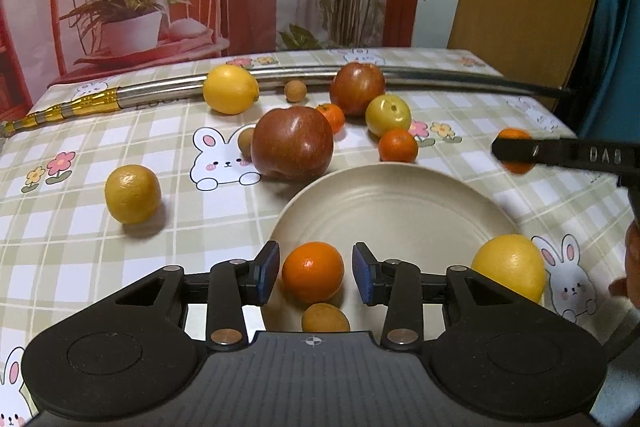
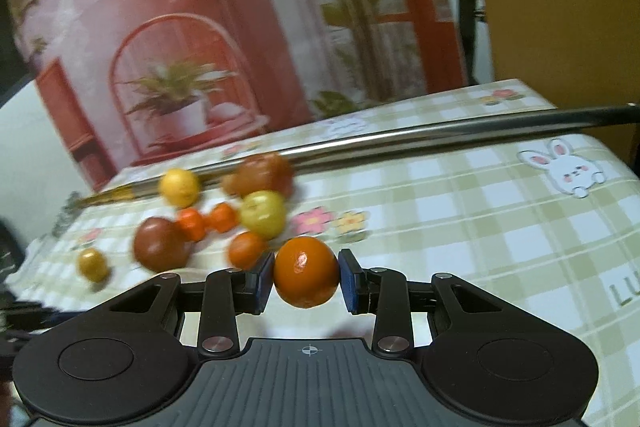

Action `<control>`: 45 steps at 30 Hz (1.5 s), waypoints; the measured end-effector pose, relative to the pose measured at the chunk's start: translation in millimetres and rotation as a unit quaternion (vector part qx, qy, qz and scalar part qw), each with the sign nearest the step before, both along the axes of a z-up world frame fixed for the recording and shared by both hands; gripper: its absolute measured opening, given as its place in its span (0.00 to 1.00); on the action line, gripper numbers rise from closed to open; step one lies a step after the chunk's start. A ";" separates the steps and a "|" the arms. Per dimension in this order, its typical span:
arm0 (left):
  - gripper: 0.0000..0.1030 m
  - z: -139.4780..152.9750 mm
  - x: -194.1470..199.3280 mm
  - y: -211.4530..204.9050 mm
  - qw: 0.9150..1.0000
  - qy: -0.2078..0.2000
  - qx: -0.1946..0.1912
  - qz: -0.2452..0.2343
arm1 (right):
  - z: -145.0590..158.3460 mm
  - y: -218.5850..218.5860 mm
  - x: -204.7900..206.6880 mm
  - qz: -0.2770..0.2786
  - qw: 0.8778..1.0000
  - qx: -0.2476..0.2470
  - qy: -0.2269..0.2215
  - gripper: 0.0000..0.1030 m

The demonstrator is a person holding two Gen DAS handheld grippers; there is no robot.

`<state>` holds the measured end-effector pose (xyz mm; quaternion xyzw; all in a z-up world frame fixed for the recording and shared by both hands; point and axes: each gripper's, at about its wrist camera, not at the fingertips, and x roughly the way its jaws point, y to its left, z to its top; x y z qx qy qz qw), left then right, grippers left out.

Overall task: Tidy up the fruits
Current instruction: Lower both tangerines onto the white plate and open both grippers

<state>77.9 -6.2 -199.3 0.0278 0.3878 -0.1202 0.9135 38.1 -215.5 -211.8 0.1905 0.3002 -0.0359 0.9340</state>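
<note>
"DAO"-like white letters on black gripper finger (image 1: 568, 153) at right; partial "LU" on checked tablecloth (image 2: 500, 227) at right edge; partly hidden print below far metal rod (image 1: 280, 77), unreadable

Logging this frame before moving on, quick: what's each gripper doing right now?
Left gripper: open, its pads either side of a mandarin on the plate, not touching it.
Right gripper: closed on an orange mandarin, lifted.

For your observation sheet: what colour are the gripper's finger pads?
Blue pads, clearest in the left wrist view.
</note>
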 end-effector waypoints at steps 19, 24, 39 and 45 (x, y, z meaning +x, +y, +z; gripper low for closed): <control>0.61 8.8 -31.6 31.2 0.998 -0.030 -0.033 0.048 | 0.3 61.5 5.2 0.081 0.994 -0.018 0.066 0.31; 0.69 8.7 -33.7 37.3 0.997 -0.027 -0.035 0.061 | -6.4 59.2 12.7 0.077 0.993 -0.018 0.084 0.31; 0.81 6.6 -31.9 39.0 0.997 -0.014 -0.020 0.077 | -7.7 61.1 12.3 0.079 0.993 -0.019 0.086 0.34; 0.81 5.9 -32.3 37.8 0.997 -0.011 -0.015 0.080 | 2.1 66.6 -0.5 0.078 0.995 -0.031 0.050 0.35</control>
